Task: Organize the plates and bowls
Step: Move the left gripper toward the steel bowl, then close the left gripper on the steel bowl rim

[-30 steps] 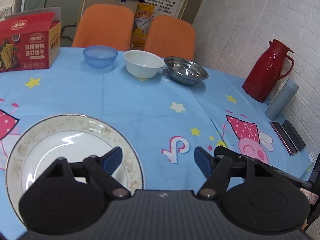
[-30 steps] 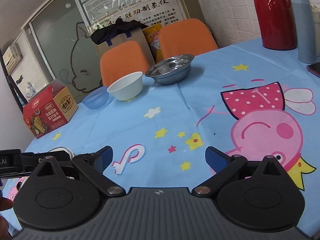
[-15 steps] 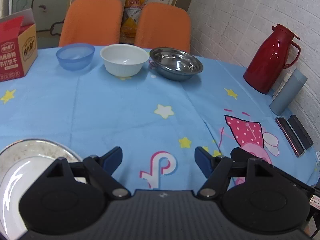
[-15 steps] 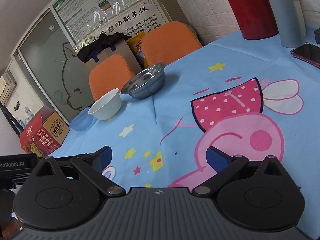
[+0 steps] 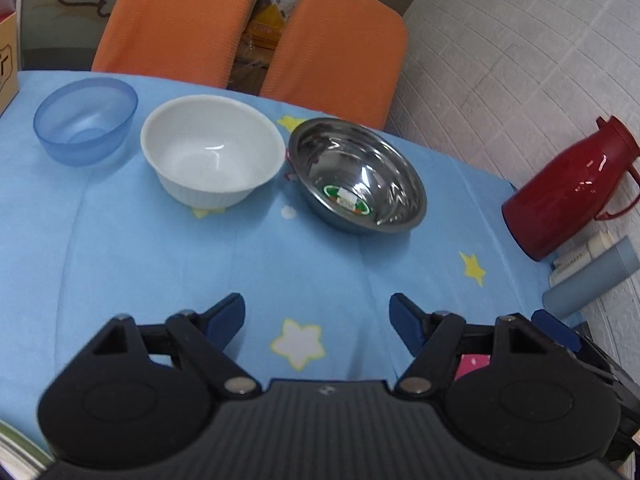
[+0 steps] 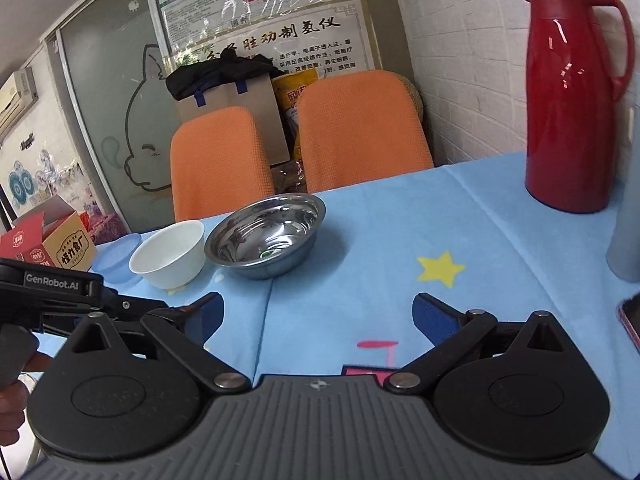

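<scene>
A round table under a light blue cartoon-print tablecloth (image 5: 160,264) carries everything. By the white brick wall stands a tall red thermos jug (image 6: 576,92). Along the far edge three bowls sit in a row, close together: a shiny steel bowl (image 5: 358,176), a white ceramic bowl (image 5: 212,148) just beside it, and a translucent blue plastic bowl (image 5: 86,120) at the end. The left gripper (image 5: 318,318) and the right gripper (image 6: 318,316) hover over bare cloth, jaws apart, holding nothing.
</scene>
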Tool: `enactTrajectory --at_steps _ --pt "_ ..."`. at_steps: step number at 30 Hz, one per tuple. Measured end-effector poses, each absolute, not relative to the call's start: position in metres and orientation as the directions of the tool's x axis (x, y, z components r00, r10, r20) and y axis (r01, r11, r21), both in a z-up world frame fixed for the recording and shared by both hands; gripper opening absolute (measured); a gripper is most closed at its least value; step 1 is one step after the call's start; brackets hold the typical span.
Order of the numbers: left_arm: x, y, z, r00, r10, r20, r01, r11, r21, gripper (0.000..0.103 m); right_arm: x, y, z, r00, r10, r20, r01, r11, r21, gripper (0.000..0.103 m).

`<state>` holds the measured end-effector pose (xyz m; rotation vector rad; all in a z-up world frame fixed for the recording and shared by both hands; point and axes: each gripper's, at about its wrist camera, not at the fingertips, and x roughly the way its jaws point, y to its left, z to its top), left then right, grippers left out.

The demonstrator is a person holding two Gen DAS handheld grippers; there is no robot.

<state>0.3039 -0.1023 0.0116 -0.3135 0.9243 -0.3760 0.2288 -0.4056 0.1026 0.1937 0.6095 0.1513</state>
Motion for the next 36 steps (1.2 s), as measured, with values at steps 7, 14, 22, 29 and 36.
enactTrajectory --at_steps 7,14,22,29,36 --pt "0.333 -0.121 0.008 0.557 -0.421 -0.716 0.181 0.903 -0.390 0.072 0.261 -0.407 0.097 0.801 0.155 -0.579 -0.082 0.985 0.150 0.103" --pt "0.343 -0.131 0.018 0.602 -0.396 -0.694 0.239 0.918 -0.316 0.072 0.298 -0.408 0.096 0.809 0.131 -0.573 -0.046 0.986 0.160 0.103" --pt "0.375 -0.122 0.041 0.682 -0.363 -0.635 0.288 0.931 -0.222 0.072 0.353 -0.398 0.092 0.816 0.095 -0.570 -0.007 0.988 0.155 0.103" --pt "0.435 -0.127 0.033 0.627 -0.442 -0.641 0.421 0.885 -0.198 0.072 0.363 -0.393 0.064 0.782 0.133 -0.610 -0.029 0.984 0.177 0.103" --pt "0.485 -0.146 0.005 0.520 -0.489 -0.700 0.454 0.853 -0.259 0.072 0.362 -0.392 0.059 0.789 0.153 -0.595 -0.038 0.979 0.202 0.103"
